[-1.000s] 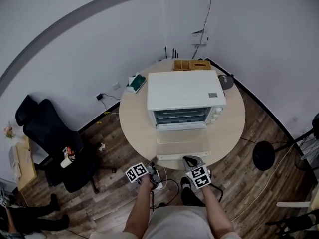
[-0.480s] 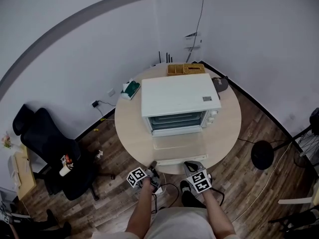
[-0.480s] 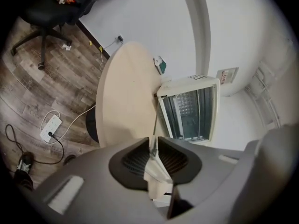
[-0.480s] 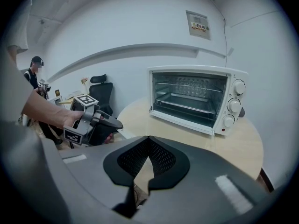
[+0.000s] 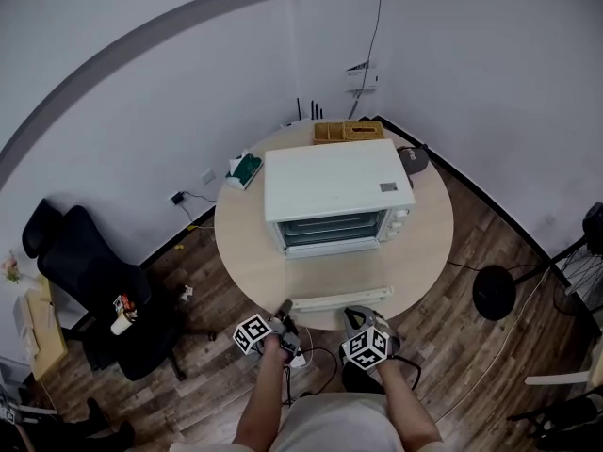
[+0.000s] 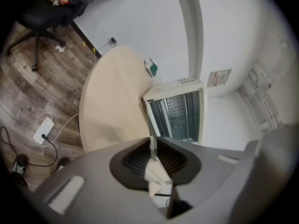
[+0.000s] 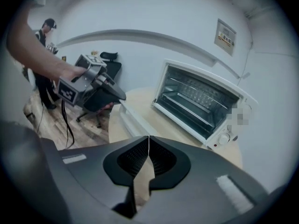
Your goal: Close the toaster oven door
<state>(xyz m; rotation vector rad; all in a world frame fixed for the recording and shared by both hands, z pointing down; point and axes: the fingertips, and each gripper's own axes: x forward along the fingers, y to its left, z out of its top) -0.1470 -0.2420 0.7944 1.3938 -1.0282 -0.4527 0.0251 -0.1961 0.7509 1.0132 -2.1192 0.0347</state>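
The white toaster oven stands in the middle of a round table. Its glass door lies open and flat towards me, with the white handle near the table's front edge. My left gripper hangs shut just off that edge, left of the handle. My right gripper is shut and empty, just in front of the handle's right half. In the left gripper view the gripper points along the door's edge at the oven. In the right gripper view the gripper faces the open oven.
A wooden box, a green-and-white packet and a dark round object sit at the table's back. On the floor are a black office chair at the left, a power strip by my feet and a round stand base.
Both grippers have drawn back a little from the door handle towards me, and the right one has sunk lower. The oven door still lies open.
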